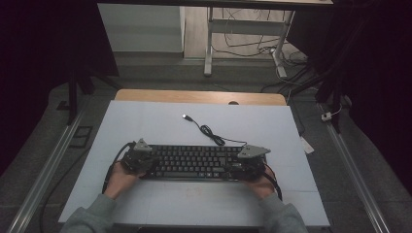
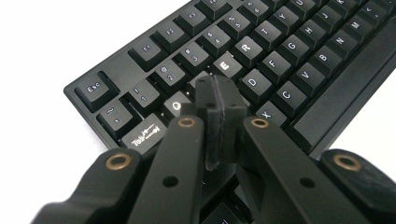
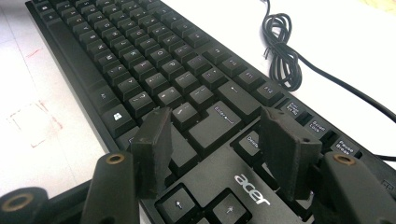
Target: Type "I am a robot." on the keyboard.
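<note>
A black full-size plastic keyboard lies flat across the near middle of a pale blue-white table mat, its long side running from nine o'clock to three o'clock in the high view. Its thin black cable leaves the far edge toward twelve o'clock, forms a small coiled bundle, and ends in a loose plug lying on the mat. The person's left gripper sits over the keyboard's nine o'clock end; in the left gripper view its two black pads are pressed flat together with nothing between them, tips hovering just above the keys near Q and W, close to the Tab key. The right gripper sits over the three o'clock end; in the right gripper view its jaws stand parted, one pad at nine o'clock near the Shift key, the other at three o'clock by the Delete key, with the Enter key between them and nothing gripped. Grey sleeves enter from six o'clock
</note>
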{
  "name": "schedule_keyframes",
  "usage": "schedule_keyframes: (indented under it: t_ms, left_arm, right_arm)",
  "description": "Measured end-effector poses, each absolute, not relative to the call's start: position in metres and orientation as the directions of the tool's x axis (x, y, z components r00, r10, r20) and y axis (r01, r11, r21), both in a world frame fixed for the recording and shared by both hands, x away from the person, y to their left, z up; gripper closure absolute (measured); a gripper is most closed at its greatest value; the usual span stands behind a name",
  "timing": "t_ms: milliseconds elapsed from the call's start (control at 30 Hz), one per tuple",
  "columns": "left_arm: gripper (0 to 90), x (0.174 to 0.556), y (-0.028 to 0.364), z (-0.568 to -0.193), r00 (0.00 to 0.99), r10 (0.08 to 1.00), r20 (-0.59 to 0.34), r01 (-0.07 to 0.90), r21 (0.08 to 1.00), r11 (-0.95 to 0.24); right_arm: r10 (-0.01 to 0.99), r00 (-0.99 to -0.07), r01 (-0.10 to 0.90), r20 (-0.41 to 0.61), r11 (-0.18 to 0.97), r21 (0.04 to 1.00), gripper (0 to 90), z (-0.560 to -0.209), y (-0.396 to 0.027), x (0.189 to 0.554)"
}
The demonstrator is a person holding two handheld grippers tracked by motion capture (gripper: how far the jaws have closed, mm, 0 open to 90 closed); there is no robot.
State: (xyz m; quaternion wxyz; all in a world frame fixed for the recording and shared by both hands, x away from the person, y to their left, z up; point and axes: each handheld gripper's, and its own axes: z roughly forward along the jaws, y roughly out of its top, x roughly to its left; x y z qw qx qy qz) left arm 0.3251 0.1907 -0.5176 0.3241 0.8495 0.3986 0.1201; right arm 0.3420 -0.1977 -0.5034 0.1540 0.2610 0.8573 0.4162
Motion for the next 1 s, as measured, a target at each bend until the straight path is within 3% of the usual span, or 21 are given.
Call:
schedule_keyframes:
  t_ms: [567, 1000]
  left_arm:
    - [88.8, 0.325, 0.191, -0.52, 0.649, 0.758, -0.06, 0.604, 0.647, -0.466]
    - [88.4, 0.318, 0.205, -0.499, 0.626, 0.773, -0.105, 0.567, 0.742, -0.358]
  right_arm:
    - [0.573, -0.818, 0.317, -0.048, 0.52, 0.793, 44.6, -0.503, -0.197, 0.342]
    - [0.575, -0.817, 0.313, -0.052, 0.517, 0.796, 44.5, -0.502, -0.198, 0.342]
